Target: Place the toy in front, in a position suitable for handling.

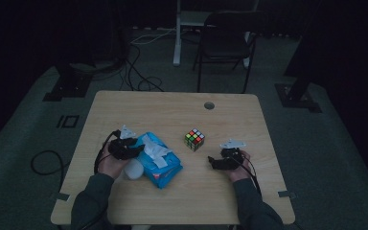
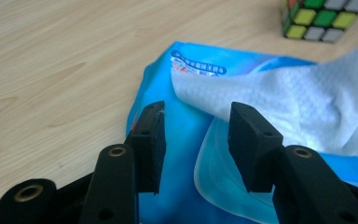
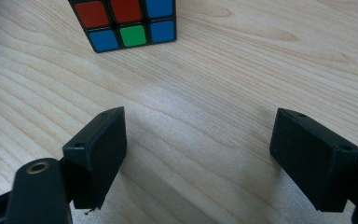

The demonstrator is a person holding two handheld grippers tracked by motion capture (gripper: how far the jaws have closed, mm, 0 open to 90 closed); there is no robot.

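Wipes pack [image 1: 160, 163], bright blue soft plastic with a printed label strip near one end, lies flat on the pale wood counter [image 1: 172, 110] in its near-left part. Its flap is peeled open and a white, dimpled sheet [image 1: 154, 149] stands crumpled out of the top. In the left claw view the sheet [image 2: 307, 107] spreads across the pack [image 2: 186, 135] toward the right, its lower edge passing just above the right jaw.

Left claw [image 1: 135, 149] sits at the pack's left edge, held by the person's left hand [image 1: 109, 164]. Its jaws stand apart over the blue wrapper [image 2: 196, 140], with nothing between them; the sheet's edge is close to one jaw, but contact cannot be confirmed. A pale rounded object [image 1: 134, 169] lies just beside the pack's near-left corner; what it is cannot be told.

A colour-tile puzzle cube [image 1: 194, 139] stands near the counter's middle, apart from the pack and between the two claws. In the right claw view its red, blue and green tiles [image 3: 123, 23] show ahead of the jaws.

Right claw [image 1: 216, 163], in the right hand [image 1: 239, 171], rests low over bare wood with its jaws wide apart [image 3: 196, 140] and empty, pointing toward the cube.

Far half of the counter lies bare except for a round cable port [image 1: 209, 105]. Right edge is near the right hand. Beyond the far edge stand a dark chair [image 1: 225, 43] and floor cables [image 1: 139, 72].
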